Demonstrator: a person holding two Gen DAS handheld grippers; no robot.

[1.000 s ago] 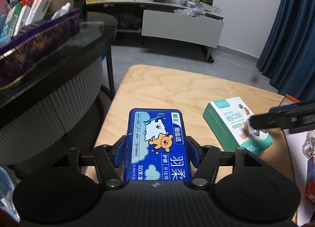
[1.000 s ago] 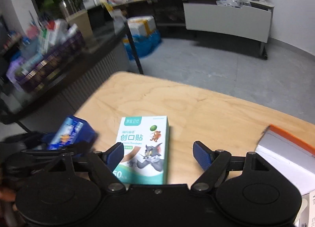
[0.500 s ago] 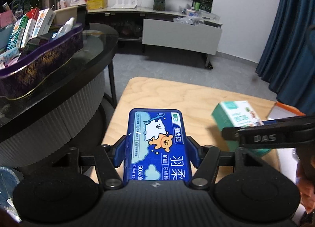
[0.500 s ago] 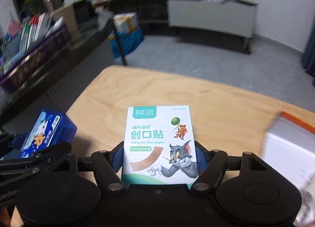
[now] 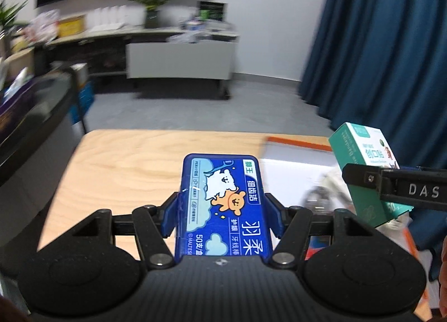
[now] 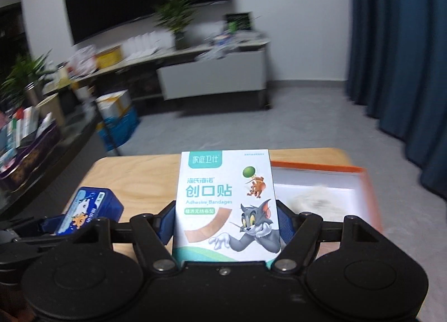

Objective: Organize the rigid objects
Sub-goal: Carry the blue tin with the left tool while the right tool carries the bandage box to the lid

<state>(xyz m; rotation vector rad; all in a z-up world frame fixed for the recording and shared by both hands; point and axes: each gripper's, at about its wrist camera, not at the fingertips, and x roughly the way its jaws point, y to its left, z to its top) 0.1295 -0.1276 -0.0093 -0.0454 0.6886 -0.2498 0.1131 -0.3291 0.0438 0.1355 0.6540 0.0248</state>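
My left gripper (image 5: 222, 214) is shut on a blue floss-pick box (image 5: 222, 204) and holds it above the wooden table (image 5: 125, 162). My right gripper (image 6: 225, 222) is shut on a white and teal adhesive bandage box (image 6: 226, 202), lifted off the table. The bandage box also shows at the right of the left wrist view (image 5: 363, 171), held in the air. The blue box shows at the left of the right wrist view (image 6: 89, 210).
An orange-rimmed white box (image 6: 321, 190) with blurred contents lies open on the table's right side; it also shows in the left wrist view (image 5: 296, 154). A dark round table with a purple tray of items (image 6: 25, 151) stands to the left. Blue curtains (image 5: 385, 42) hang at right.
My right gripper closed on the bandage box and lifted it off the table. Both grippers have swung to the right, toward the orange-rimmed box. The left grip is unchanged.
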